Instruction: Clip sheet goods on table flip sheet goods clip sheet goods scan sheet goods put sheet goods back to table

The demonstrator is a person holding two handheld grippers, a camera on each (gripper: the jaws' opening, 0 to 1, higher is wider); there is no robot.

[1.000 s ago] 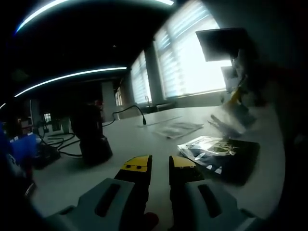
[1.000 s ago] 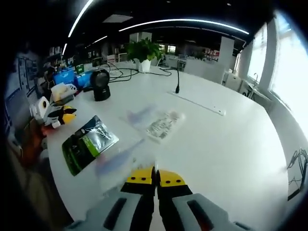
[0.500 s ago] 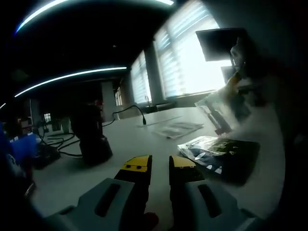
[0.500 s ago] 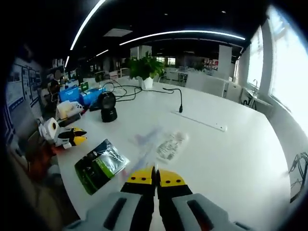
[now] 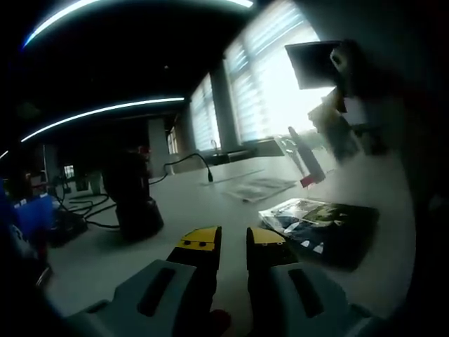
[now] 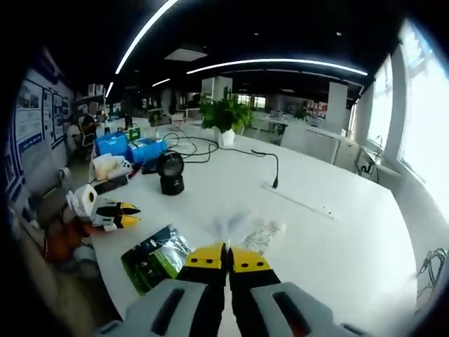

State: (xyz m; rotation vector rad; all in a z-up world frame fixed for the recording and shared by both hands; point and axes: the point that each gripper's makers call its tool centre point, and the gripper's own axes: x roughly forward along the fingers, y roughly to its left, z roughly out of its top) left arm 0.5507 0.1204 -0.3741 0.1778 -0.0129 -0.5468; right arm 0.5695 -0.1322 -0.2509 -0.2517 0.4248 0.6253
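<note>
Because the clear sheet packet [image 6: 235, 228] clamped in my right gripper [image 6: 226, 261] looks thin, limp and slippery, I judge an edge grip safest, while my left gripper [image 5: 232, 240] rests jaws slightly apart beside the dark foil packet [image 5: 324, 227] on the table [image 5: 203, 203].

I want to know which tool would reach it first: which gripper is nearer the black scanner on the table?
Left. The left gripper rests low on the table with the black scanner just ahead beside it. The right gripper is raised, farther back, shut on a clear sheet.
</note>
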